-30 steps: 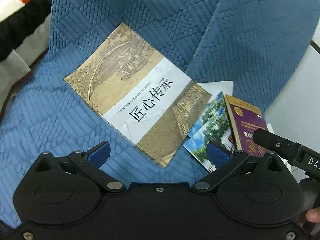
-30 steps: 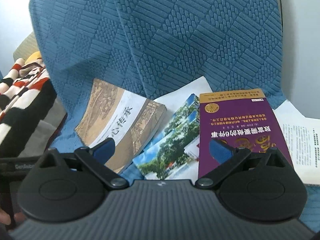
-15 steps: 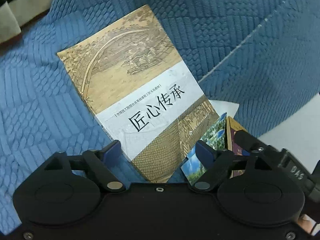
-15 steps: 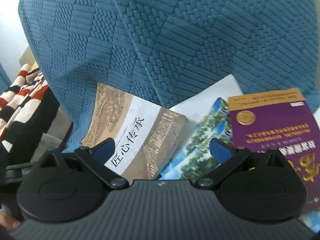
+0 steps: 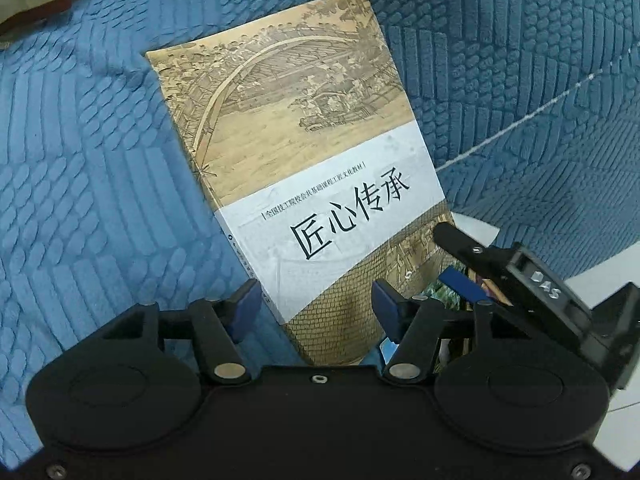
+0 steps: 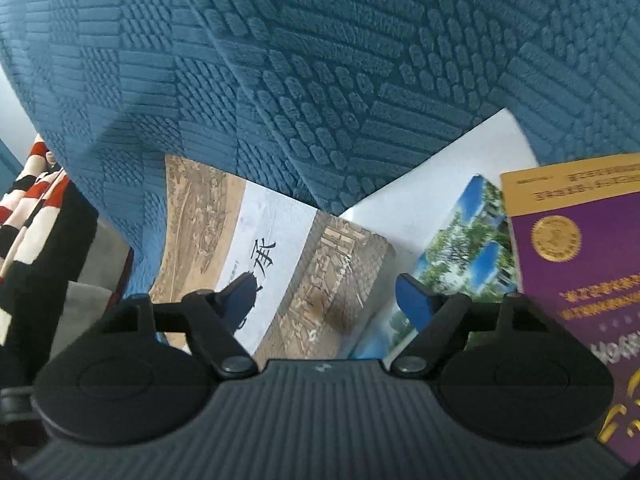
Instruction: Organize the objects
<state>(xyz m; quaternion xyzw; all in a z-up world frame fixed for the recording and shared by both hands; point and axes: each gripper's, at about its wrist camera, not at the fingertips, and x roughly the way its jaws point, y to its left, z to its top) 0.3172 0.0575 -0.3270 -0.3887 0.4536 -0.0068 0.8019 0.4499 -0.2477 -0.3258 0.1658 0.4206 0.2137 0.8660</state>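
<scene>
Nearby, a purple book (image 6: pixel 576 280) overlaps a photo booklet (image 6: pixel 460 256) on blue quilt (image 6: pixel 320 60).

Two close, downward wrist views, both on the tan book (image 5: pixel 304 168).

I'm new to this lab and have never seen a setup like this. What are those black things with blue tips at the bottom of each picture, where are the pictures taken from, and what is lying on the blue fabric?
There is no robot arm here. A person holds a two-finger gripper in each hand, and each one carries a wide-angle camera looking forward along its fingers. So one picture looks out from the left gripper, the other from the right gripper; the blue tips are the finger pads.

On the quilted blue cover lie books: a tan book with an old painting and a white title band, a booklet with a trees photo, a purple book, and a white sheet beneath them.

Both sets of jaws have just been closing. The left gripper straddles the tan book's near corner, but neither holds anything yet.
</scene>
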